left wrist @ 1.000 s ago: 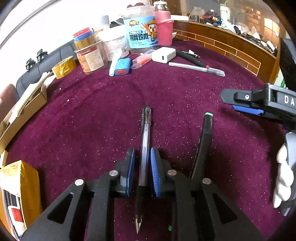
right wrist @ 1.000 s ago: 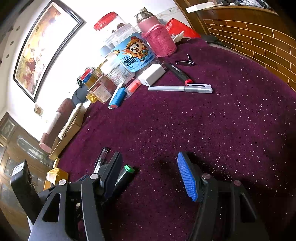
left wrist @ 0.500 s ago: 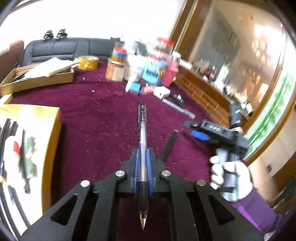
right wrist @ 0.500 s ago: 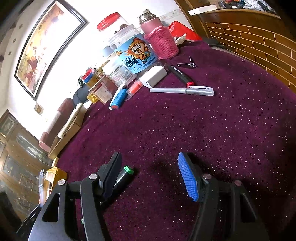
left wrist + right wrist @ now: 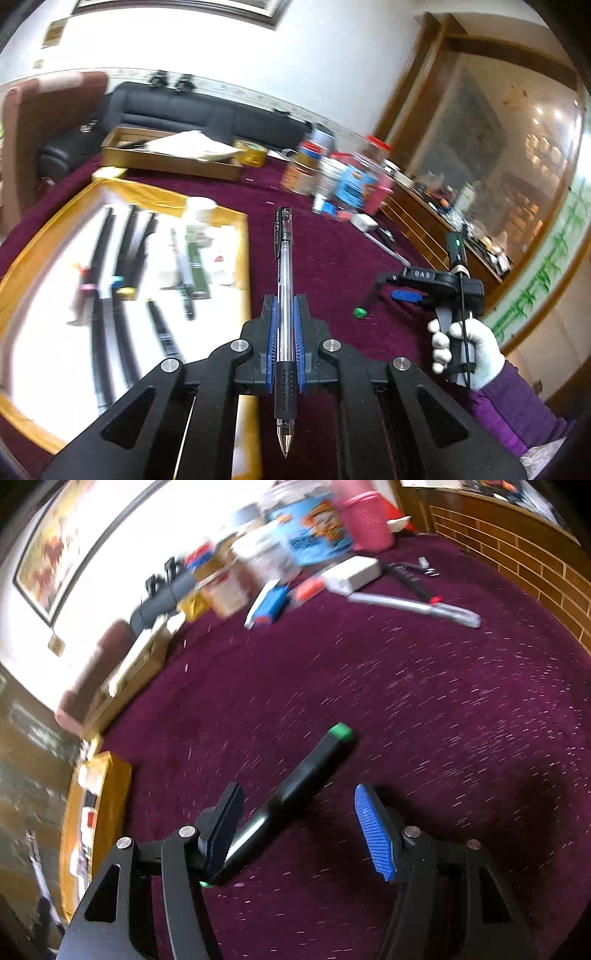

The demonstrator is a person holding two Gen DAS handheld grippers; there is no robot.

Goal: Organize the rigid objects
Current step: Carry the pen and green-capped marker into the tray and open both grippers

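Note:
My left gripper (image 5: 284, 314) is shut on a clear gel pen (image 5: 283, 273) with a black cap and holds it in the air above the purple cloth, beside a yellow-rimmed box (image 5: 221, 214) that holds several pens. My right gripper (image 5: 299, 812) is open and low over the cloth. A black marker with a green end (image 5: 306, 771) lies on the cloth between its fingers, close to the left finger (image 5: 225, 819). The right gripper also shows in the left wrist view (image 5: 410, 288), with the marker's green end (image 5: 359, 312) beside it.
Jars, a pink bottle (image 5: 364, 517), a white charger (image 5: 354, 572), a silver pen (image 5: 413, 605) and a blue item (image 5: 273, 603) crowd the cloth's far side. A cardboard box (image 5: 170, 158) stands at the back. A wooden rim (image 5: 517, 557) bounds the table.
My left gripper has lifted the gel pen off the cloth and swung left toward the yellow box. My right gripper has shifted so the green-ended marker now lies between its fingers.

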